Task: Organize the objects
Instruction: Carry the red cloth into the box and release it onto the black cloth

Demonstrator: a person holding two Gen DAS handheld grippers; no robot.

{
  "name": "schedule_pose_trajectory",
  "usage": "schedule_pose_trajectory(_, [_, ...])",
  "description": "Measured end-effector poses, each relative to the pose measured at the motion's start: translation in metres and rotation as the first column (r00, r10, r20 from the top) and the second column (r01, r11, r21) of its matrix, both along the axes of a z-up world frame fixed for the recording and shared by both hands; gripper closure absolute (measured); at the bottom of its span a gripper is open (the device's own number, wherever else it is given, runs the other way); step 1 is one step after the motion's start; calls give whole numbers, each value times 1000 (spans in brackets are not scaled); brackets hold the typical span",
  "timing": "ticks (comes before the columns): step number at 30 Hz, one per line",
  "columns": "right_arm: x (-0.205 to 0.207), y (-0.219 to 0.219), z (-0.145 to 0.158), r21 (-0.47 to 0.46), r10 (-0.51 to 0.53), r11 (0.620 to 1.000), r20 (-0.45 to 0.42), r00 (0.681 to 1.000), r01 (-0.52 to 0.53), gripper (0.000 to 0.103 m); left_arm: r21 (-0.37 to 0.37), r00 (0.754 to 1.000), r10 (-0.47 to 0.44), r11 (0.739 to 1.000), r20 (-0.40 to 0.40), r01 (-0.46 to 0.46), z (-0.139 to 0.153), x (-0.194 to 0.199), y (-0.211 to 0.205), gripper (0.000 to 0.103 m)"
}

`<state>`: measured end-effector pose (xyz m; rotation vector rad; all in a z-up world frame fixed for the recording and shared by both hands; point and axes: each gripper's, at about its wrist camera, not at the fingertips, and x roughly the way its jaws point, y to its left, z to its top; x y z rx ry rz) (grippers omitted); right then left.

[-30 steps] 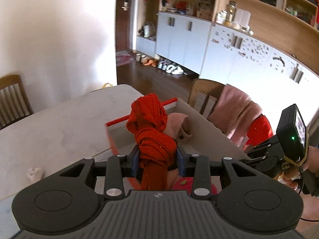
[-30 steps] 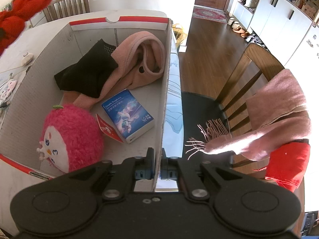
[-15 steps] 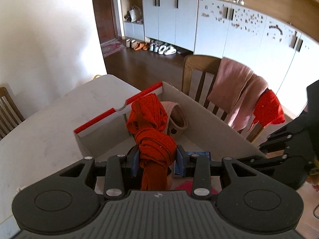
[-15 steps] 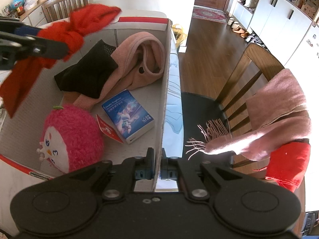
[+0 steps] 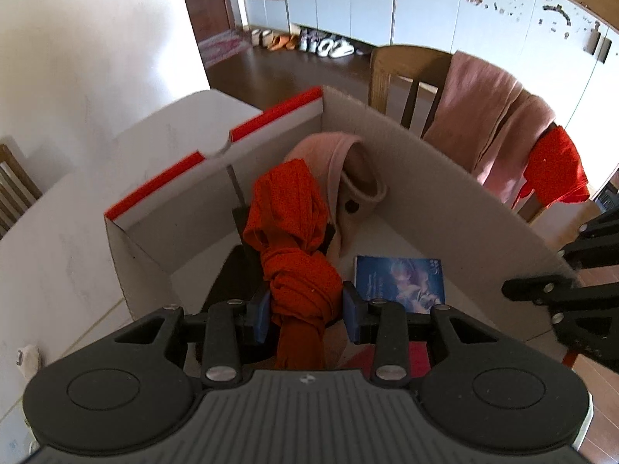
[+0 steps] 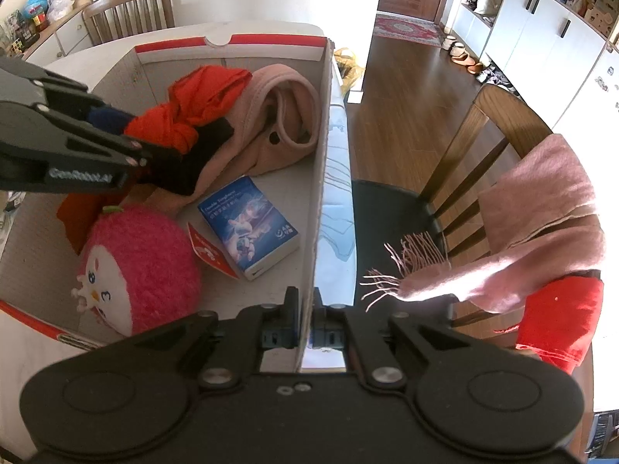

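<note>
Left wrist, knotted knit scarf (image 5: 300, 255), cardboard box (image 5: 445, 178)

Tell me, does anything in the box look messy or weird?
Nothing looks broken or spilled. The blue book lies crooked on the cardboard box floor, and the pink coat is bunched in the far corner. The red scarf is knotted, held by the left gripper.

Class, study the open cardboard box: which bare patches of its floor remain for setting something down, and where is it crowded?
Inside the cardboard box, bare floor shows between the blue book and the right wall, and in the near strip between the pink plush toy and the book. The far end is crowded: pink garment, black cloth and the red scarf held by the left gripper.
</note>
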<state>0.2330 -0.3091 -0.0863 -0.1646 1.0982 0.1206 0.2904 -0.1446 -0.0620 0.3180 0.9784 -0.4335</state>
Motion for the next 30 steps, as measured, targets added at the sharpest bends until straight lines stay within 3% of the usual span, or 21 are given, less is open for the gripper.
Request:
schedule_pose_trajectory(11, [0, 1, -1, -4, 15, 1000, -2, 1000, -15, 99, -22, 997, 35, 999, -64, -36, -14, 11, 3, 64])
schedule_pose_trajectory(13, [0, 1, -1, -2, 19, 1000, -2, 1000, -19, 99, -28, 997, 37, 999, -62, -39, -14, 10, 3, 58])
schedule_pose_trajectory(15, [0, 0, -1, -1, 23, 1000, -2, 1000, -23, 99, -32, 998, 37, 999, -53, -39, -12, 8, 4, 37])
schedule_pose_trajectory(17, [-1, -1, -1, 1, 25, 1000, -2, 1000, -25, 99, -37, 998, 43, 998, -35, -45, -10, 6, 5, 33])
schedule_pose_trajectory(30, [-1, -7, -1, 19, 47, 999, 0, 999, -47, 98, -128, 996, 82, 989, 20, -79, 19, -17, 15, 33])
